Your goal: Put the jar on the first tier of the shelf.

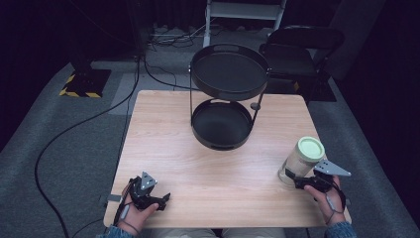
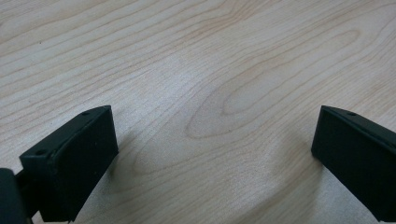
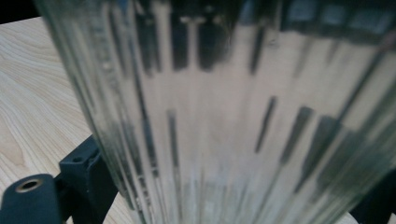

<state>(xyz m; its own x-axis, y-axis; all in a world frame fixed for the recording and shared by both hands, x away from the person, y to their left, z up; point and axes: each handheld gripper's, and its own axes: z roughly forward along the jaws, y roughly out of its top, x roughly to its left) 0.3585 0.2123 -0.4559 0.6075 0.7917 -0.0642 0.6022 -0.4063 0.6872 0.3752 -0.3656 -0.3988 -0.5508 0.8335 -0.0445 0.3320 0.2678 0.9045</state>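
The right tongs (image 1: 292, 177) are at the foot of a ribbed glass jar (image 1: 300, 159) with a pale green lid (image 1: 310, 147). In the right gripper view one jaw shows at the jar's lower left and a dark edge of the other at the lower right corner, so the glass (image 3: 224, 116) sits between them — the jaws look pressed to its sides, though the actual contact is hard to make out. The jar leans a little, its lid tipped toward the black two-tier stand (image 1: 225, 96), and its base is on the bench (image 1: 208, 168). The right hand (image 1: 324, 196) holds the tongs' body from the near edge.

The left tongs (image 1: 166, 198) are released: in the left gripper view the two black jaws stand wide apart with nothing but bare wood grain (image 2: 210, 93) between them. They lie low over the bench near its front left corner, well apart from the stand, held by the left hand (image 1: 132, 210).

The stand sits at the far middle of the bench, its upper tray (image 1: 229, 72) over the lower tray (image 1: 221, 124). The jar is to the stand's right and nearer the person. Beyond the stand, off the bench, a dark chair (image 1: 302, 49) stands on the grey floor — cables (image 1: 64, 134) trail to the stand's left.
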